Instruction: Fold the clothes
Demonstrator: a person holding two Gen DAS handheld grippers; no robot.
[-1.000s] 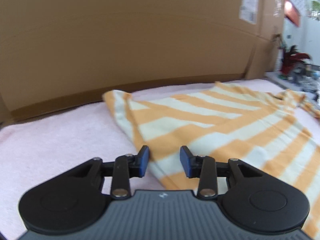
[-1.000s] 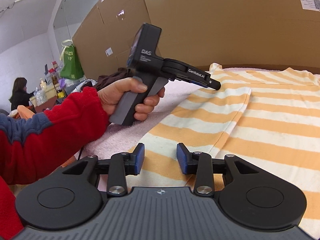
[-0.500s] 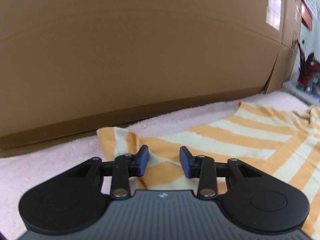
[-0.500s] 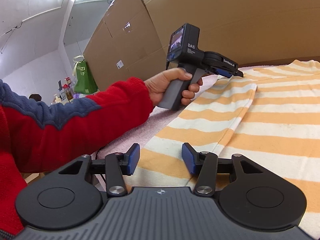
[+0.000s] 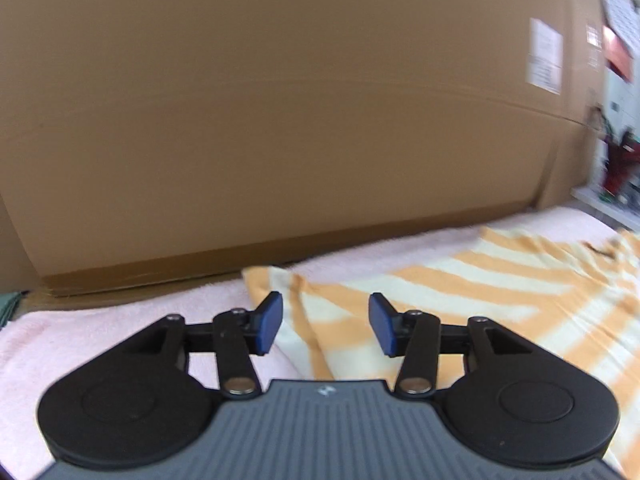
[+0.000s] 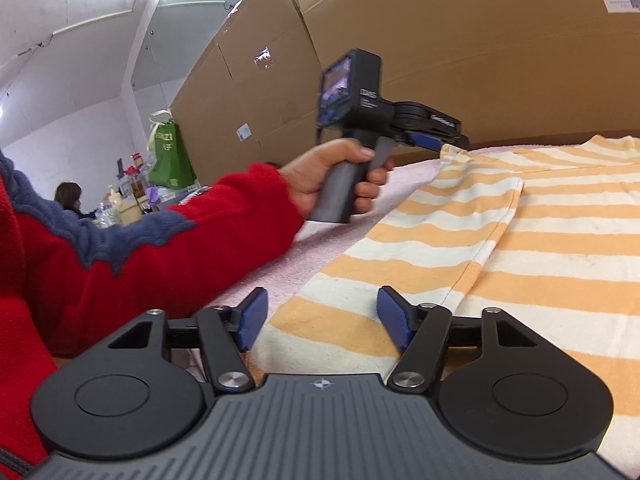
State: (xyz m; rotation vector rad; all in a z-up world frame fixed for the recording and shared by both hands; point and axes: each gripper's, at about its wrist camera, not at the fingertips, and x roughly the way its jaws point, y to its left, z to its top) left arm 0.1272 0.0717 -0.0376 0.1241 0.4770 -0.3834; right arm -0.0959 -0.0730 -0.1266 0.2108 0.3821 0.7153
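Orange-and-cream striped shirt lies spread on a pink towel covering the counter, against a cardboard wall at the far edge. One side panel already lies turned in over the body, its hem edge running lengthwise; the rest is flat and broad, so by my read the fold is partial, with more folds left. Can't tell who or what made that flap.

Left claw: fingers spread, nothing between them, low over the shirt's far-left corner near the cardboard. In the right view it is held in a hand with a red sleeve, tips at that corner.

Right claw: spread, empty, over the near-left hem corner.

Both claws sit along the shirt's left edge, not pinching cloth.
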